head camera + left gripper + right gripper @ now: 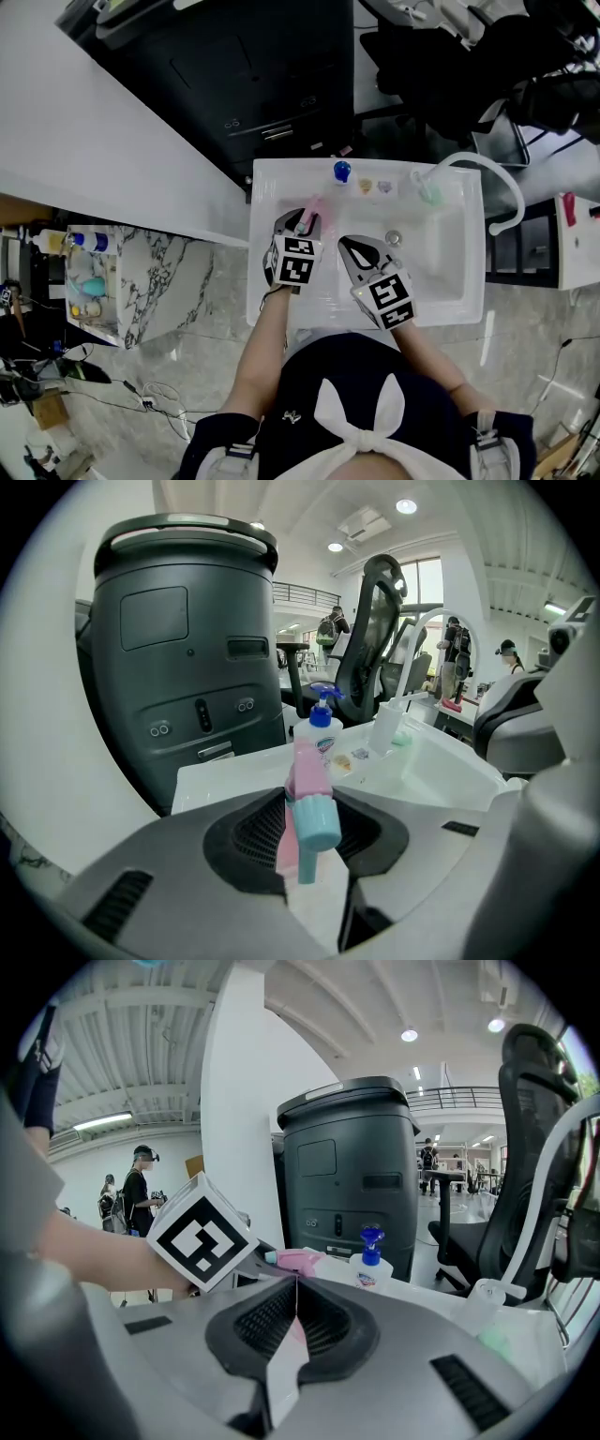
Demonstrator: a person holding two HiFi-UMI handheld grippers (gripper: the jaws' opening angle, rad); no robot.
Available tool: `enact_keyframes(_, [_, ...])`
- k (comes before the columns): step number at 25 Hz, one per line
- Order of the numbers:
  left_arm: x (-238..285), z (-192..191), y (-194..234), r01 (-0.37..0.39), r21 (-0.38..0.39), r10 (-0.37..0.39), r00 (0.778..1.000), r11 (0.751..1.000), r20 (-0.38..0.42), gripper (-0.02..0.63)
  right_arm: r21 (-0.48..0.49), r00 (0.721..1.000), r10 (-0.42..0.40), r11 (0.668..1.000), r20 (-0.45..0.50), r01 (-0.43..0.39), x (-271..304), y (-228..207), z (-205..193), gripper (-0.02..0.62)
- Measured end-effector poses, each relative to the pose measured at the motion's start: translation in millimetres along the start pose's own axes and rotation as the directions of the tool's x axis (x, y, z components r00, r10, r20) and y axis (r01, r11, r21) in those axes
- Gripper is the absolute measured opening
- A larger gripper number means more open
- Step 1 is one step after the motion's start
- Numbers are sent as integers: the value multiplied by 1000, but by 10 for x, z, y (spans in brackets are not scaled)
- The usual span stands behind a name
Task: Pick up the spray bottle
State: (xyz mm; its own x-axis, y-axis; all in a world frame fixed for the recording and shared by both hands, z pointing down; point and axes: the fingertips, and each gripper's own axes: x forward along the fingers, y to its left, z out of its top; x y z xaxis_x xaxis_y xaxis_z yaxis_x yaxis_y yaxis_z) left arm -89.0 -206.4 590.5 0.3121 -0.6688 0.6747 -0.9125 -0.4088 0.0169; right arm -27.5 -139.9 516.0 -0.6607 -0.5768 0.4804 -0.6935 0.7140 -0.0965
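A dark grey wheeled bin [234, 84] stands right behind the white sink [464, 305], and a black office chair [487, 66] sits behind the sink's far right corner. Neither blocks the way to the basin. A white curved faucet [503, 187] arches over the sink's right side. On the sink's back ledge stand a hand-soap pump bottle [341, 172] with a blue top and, nearer the faucet, a clear cup [428, 187] holding something green. The pink spray bottle [306, 794], with its pale blue nozzle, is over the left part of the sink, just in front of the soap bottle. It is clamped between the jaws of the left gripper [304, 219], which are part-way apart and press on its sides. The right gripper [296, 1309] hangs over the middle of the sink beside the left one, jaws drawn together with nothing between them. Both grippers tilt down toward the basin, and the person's bare forearms reach in from the sink's near edge.
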Motion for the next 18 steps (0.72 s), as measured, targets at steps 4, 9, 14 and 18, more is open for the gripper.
enact_keyframes(4, [-63,42,12,-6,2,6,1000,1000,3,135,-1,1000,-3,1000,6,3,-26,-5,18,25])
enact_keyframes(9, [-153,127,31,-11,-2,11,999,1000,35,135,-5,1000,-6,1000,12,6,-56,-5,36,25])
enact_keyframes(14, [-265,205,55,-23,-2,23,998,1000,57,135,-8,1000,-6,1000,21,6,-79,12,59,25])
enact_keyframes(18, [-355,299,57,-30,4,29,996,1000,85,135,-10,1000,-7,1000,27,7,-95,16,77,25])
